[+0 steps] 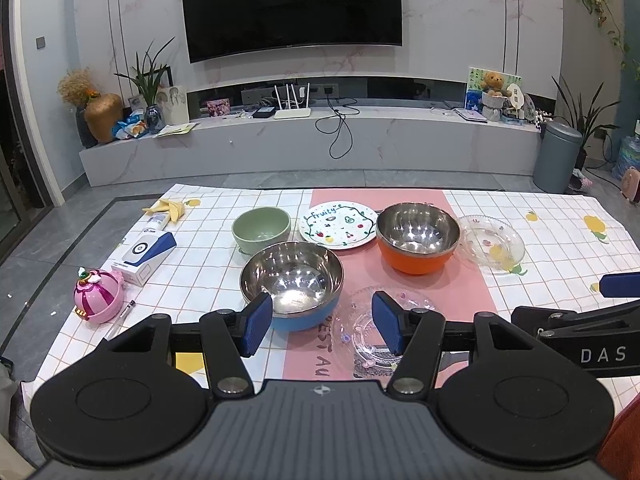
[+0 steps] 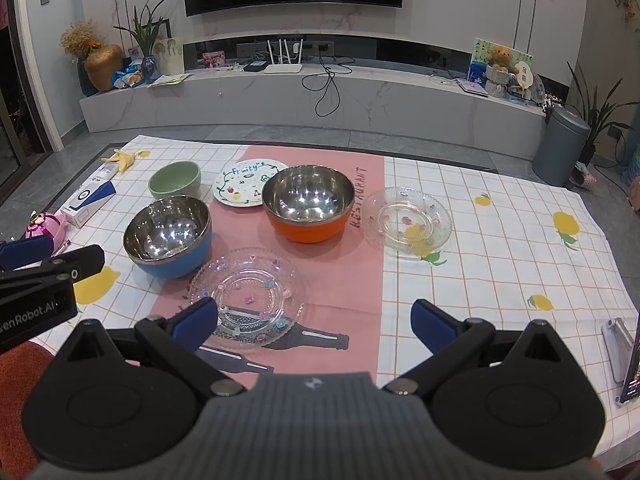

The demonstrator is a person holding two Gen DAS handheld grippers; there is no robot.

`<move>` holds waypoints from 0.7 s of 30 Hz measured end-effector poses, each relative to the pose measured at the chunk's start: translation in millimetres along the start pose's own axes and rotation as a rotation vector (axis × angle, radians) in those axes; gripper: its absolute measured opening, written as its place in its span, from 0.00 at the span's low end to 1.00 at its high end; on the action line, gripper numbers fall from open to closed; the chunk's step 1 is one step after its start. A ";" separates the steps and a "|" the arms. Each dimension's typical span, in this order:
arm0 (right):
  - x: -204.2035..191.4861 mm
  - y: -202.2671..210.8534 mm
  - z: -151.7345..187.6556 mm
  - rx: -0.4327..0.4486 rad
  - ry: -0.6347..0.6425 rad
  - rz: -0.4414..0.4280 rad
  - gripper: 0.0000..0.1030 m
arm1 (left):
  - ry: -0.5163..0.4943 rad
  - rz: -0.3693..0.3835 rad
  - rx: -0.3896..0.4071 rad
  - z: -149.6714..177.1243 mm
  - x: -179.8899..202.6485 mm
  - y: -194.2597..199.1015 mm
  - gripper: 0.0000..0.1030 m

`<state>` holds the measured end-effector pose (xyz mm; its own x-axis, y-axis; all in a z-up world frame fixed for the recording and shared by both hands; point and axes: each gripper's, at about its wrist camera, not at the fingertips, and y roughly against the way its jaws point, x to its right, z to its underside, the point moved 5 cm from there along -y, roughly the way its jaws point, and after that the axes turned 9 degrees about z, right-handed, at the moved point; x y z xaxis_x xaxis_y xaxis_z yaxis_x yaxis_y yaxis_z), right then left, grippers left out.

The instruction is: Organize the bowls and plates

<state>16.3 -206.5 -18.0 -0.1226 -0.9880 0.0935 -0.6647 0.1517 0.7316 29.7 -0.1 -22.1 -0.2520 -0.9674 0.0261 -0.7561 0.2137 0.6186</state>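
Nothing is held yet — the sorting is judged not begun. Left tongs (image 1: 322, 326) stand apart and empty over the tabletop (image 1: 520, 292), the blue-sided steel bowl (image 1: 292, 280) at 11 o'clock and the near glass plate (image 1: 368, 332) just below. Right tongs (image 2: 316, 320) are also spread wide, empty. Farther off at 12 o'clock lie the green bowl (image 1: 262, 228), "Fruity" plate (image 1: 338, 224), orange-sided bowl (image 1: 418, 236) and far glass plate (image 1: 492, 244). Next move is judged to need a rim pinch — bowls nested, plates stacked. The near glass plate's front edge is hidden behind the tongs; clear glass is hard to outline.
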 end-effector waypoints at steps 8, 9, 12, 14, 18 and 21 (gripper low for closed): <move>3.8 3.7 -1.5 0.042 -0.012 0.003 0.98 | 0.026 0.028 0.021 -0.1 -0.6 -0.1 0.66; 4.7 5.7 -2.4 0.062 -0.020 0.003 0.98 | 0.036 0.033 0.031 0.2 -1.4 -0.1 0.66; 7.0 9.2 -6.1 0.110 -0.043 0.003 0.98 | 0.059 0.041 0.044 0.5 -6.1 -0.8 0.63; 6.8 9.1 -7.3 0.133 -0.057 0.005 0.98 | 0.083 0.048 0.046 0.1 -12.3 -1.7 0.59; 3.4 10.6 -10.4 0.216 -0.089 -0.021 0.98 | 0.156 0.061 0.033 0.8 -30.6 -5.9 0.52; -4.3 4.2 -13.7 0.214 -0.105 -0.035 0.97 | 0.202 0.064 0.022 1.1 -43.2 -10.0 0.49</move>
<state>24.2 -202.0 -6.1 -0.1652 -0.9862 -0.0077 -0.8097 0.1312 0.5720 47.5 39.7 -30.3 -0.1752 -0.9590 0.2228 -0.7559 0.2760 0.5936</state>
